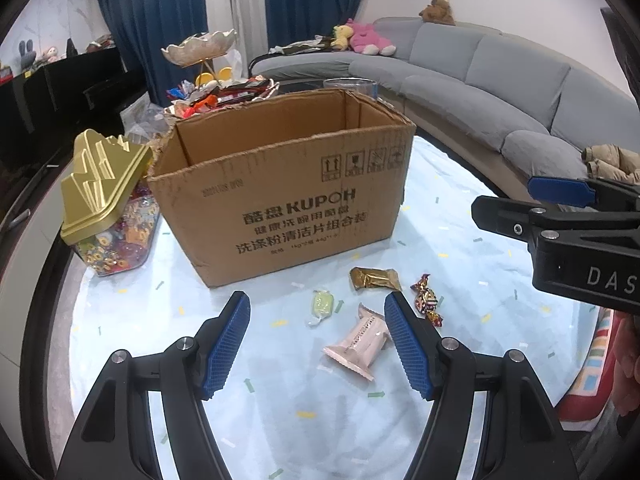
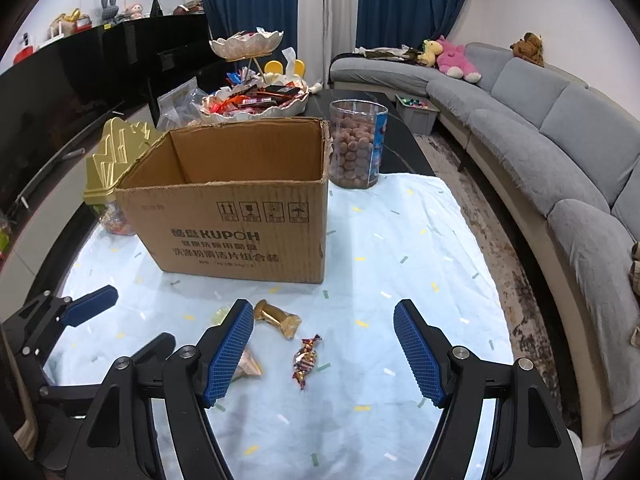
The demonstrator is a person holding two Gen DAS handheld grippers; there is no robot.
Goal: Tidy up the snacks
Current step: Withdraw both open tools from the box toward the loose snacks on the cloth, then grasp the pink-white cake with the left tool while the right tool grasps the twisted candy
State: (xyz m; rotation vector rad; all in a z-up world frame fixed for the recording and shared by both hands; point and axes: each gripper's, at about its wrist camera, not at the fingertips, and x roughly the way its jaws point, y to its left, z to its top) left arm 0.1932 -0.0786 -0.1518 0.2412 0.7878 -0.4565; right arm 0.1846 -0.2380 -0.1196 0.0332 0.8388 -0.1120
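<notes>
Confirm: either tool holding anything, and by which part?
Nothing held. Left tool and right tool are both open, above the loose wrapped snacks on the pale blue tablecloth.

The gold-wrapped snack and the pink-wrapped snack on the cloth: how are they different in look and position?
The gold-wrapped snack is shiny and lies nearer the cardboard box. The pink-wrapped snack is matte, pale and longer, lying closer to the left gripper, partly between its open fingers. Both rest loose and untouched on the light blue cloth.

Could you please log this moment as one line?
left gripper: open, over pink packet | right gripper: open, over twist candy | box: open
</notes>
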